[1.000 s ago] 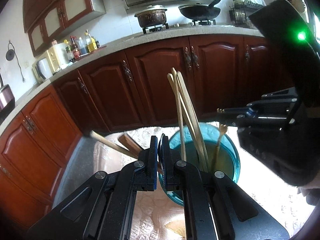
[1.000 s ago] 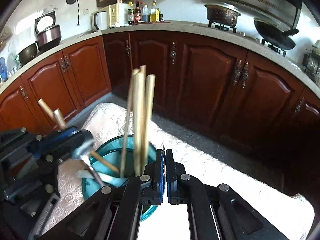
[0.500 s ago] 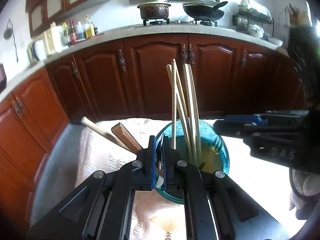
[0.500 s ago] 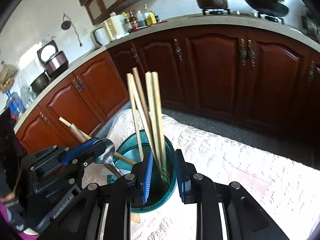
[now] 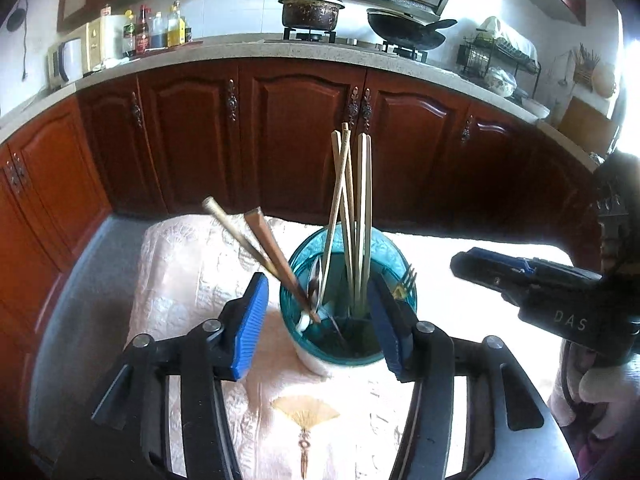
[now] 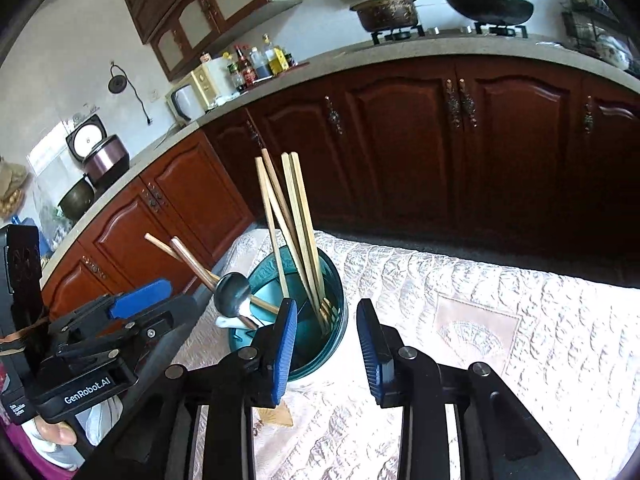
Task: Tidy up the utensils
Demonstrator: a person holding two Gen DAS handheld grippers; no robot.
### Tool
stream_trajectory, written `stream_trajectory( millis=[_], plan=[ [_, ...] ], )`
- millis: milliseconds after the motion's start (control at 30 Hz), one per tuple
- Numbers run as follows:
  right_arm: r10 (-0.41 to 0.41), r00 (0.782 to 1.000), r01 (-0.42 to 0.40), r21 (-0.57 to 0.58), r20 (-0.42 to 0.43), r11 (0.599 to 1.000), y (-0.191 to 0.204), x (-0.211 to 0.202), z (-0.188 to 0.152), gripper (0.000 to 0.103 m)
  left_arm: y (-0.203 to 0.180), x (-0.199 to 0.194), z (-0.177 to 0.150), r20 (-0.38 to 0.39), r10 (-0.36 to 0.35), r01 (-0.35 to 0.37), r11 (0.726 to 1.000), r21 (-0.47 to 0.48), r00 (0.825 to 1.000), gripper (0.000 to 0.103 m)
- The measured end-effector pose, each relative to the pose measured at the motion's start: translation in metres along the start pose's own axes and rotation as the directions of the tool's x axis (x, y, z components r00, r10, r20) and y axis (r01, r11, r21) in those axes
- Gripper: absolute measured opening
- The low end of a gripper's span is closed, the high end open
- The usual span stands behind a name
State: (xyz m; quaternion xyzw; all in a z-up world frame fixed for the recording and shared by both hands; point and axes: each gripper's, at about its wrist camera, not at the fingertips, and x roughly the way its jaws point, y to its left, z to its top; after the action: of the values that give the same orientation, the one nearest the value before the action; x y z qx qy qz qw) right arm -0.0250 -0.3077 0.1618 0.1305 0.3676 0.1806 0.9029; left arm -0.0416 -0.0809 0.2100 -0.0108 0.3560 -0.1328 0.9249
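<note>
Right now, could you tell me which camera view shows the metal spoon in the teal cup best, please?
The right wrist view: the metal spoon shows its whole rounded bowl, unobstructed, leaning over the teal cup rim. In the left wrist view only a sliver of the spoon shows inside the cup, behind the wooden handles.

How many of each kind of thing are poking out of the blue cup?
Pale chopsticks: 4
Brown wooden handles: 2
Metal spoon: 1
Fork: 1
White piece at the rim, too hidden to name: 1
Total in the blue cup: 9
</note>
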Motion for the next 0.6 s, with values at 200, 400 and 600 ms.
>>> stream_trajectory(
  millis=[200,400,600],
  plan=[
    [-0.052,0.998,0.052,0.003,0.033,0.999,0.019,-0.012,-0.012,0.038,0.001,-0.016,-0.009,0.000,0.022,-0.022,1.000,-0.016,1.000,0.052],
    [-0.088,0.995,0.088,-0.007,0.043,0.996,0.035,-0.018,-0.021,0.039,0.003,-0.030,-0.021,0.008,0.054,-0.053,0.998,-0.029,0.999,0.052],
    [-0.106,0.992,0.107,-0.014,0.061,0.994,0.046,-0.028,-0.026,0.040,0.005,-0.044,-0.028,0.031,0.075,-0.074,0.997,-0.032,0.997,0.052]
  ],
)
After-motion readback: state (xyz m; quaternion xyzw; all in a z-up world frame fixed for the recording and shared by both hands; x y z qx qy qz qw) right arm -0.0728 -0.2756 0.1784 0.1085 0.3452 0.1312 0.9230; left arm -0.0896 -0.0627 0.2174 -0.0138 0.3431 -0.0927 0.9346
